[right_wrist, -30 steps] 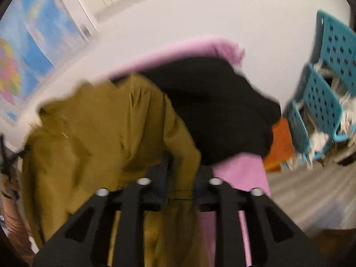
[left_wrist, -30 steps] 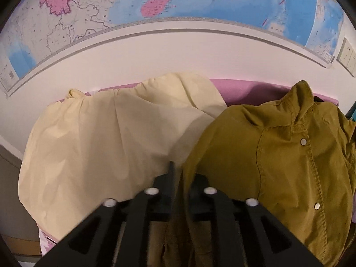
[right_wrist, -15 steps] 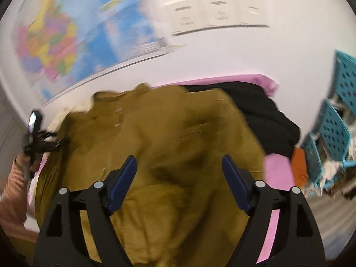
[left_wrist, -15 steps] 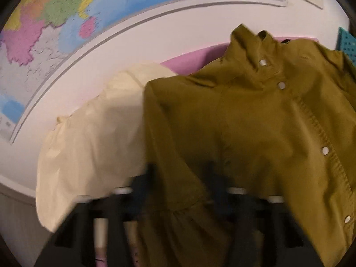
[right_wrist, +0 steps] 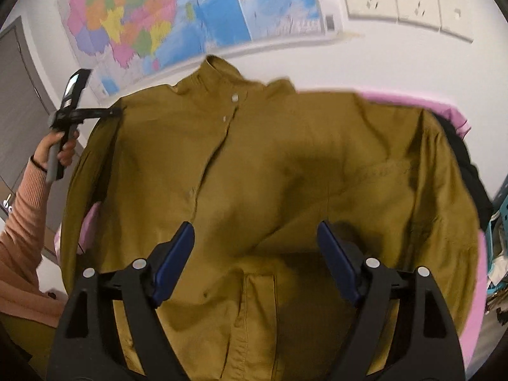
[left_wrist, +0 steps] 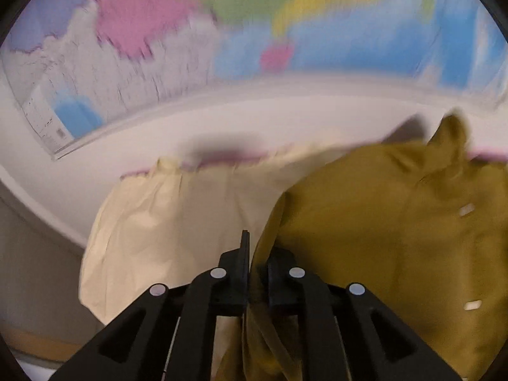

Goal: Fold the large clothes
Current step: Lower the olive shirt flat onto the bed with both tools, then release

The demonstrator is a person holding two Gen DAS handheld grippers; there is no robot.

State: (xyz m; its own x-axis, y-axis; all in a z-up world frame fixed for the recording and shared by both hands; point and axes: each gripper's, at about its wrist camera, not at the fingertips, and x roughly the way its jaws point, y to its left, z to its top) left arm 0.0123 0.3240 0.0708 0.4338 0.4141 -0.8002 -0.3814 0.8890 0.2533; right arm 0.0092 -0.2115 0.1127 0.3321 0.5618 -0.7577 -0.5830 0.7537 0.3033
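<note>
left claw: pinched on the jacket sleeve edge, closing
right claw: wide, empty, above jacket front
cream cloth: left of jacket

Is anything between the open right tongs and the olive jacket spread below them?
Nothing visible. The right tongs hang open directly over the olive jacket, with only bare fabric between the jaws. The left tongs are already clamped on the jacket's edge, beside the cream garment.
</note>
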